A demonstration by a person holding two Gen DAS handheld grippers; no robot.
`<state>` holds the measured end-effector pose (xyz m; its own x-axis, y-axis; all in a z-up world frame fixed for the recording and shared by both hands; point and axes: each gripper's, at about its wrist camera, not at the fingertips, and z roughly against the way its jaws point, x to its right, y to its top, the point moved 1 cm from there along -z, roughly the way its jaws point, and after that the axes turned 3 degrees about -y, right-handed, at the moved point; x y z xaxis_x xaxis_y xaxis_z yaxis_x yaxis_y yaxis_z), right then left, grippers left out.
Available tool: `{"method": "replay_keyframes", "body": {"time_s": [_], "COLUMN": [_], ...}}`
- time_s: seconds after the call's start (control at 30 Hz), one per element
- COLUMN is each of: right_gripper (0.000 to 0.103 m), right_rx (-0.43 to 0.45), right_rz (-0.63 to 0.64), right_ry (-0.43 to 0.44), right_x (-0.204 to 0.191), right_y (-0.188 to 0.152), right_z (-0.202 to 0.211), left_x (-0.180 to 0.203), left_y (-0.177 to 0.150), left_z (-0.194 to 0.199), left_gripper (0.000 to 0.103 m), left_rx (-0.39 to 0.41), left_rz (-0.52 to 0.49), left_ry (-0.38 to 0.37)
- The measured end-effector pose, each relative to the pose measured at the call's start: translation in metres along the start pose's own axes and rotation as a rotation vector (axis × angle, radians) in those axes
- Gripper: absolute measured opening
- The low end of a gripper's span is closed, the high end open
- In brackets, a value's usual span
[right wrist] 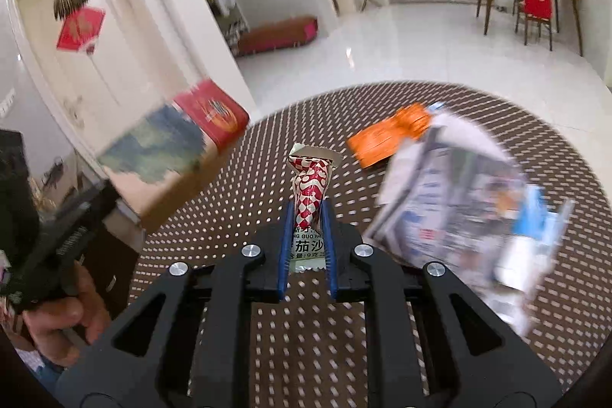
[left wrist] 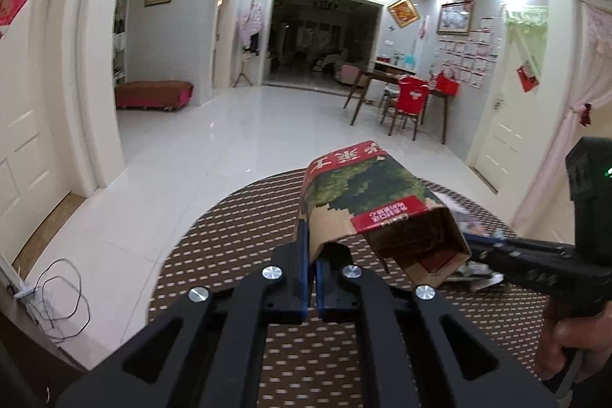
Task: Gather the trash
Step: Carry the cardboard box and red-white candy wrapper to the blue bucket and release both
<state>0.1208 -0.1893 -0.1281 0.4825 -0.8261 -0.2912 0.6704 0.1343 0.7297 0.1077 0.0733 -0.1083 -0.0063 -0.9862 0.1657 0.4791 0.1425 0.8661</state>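
My left gripper [left wrist: 311,255] is shut on the edge flap of a red and green cardboard box [left wrist: 367,201], held above the round brown dotted table [left wrist: 244,239] with its open end turned toward the right. The same box [right wrist: 172,144] shows blurred at the left of the right wrist view. My right gripper [right wrist: 308,232] is shut on a red and white checked sauce packet [right wrist: 310,190], held upright above the table. An orange wrapper [right wrist: 386,136] lies on the table beyond it. A blurred white and blue crumpled wrapper [right wrist: 463,194] is at the right.
The right hand-held gripper [left wrist: 535,262] reaches in at the right of the left wrist view, next to the box's open end. A white tiled floor [left wrist: 229,148] surrounds the table. A dining table with a red chair [left wrist: 409,102] stands at the far right, a red bench [left wrist: 153,94] far left.
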Motion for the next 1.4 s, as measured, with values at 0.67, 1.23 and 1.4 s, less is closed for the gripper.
{"method": "replay_keyframes", "body": {"time_s": [0.67, 1.23, 1.4], "right_gripper": [0.015, 0.015, 0.015], "right_rx": [0.272, 0.235, 0.149], "right_rz": [-0.212, -0.588, -0.72], "right_ry": [-0.162, -0.364, -0.359], "right_x": [0.127, 0.302, 0.351], "right_y": [-0.029, -0.128, -0.168], "right_z": [0.185, 0.233, 0.21], "left_x": [0.183, 0.365, 0.41], "left_y": [-0.002, -0.05, -0.074], "left_z": [-0.009, -0.087, -0.122], "left_gripper": [0.003, 0.003, 0.003], "left_rx": [-0.029, -0.269, -0.371], "left_rz": [-0.135, -0.324, -0.355], "left_ry": [-0.332, -0.608, -0.64]}}
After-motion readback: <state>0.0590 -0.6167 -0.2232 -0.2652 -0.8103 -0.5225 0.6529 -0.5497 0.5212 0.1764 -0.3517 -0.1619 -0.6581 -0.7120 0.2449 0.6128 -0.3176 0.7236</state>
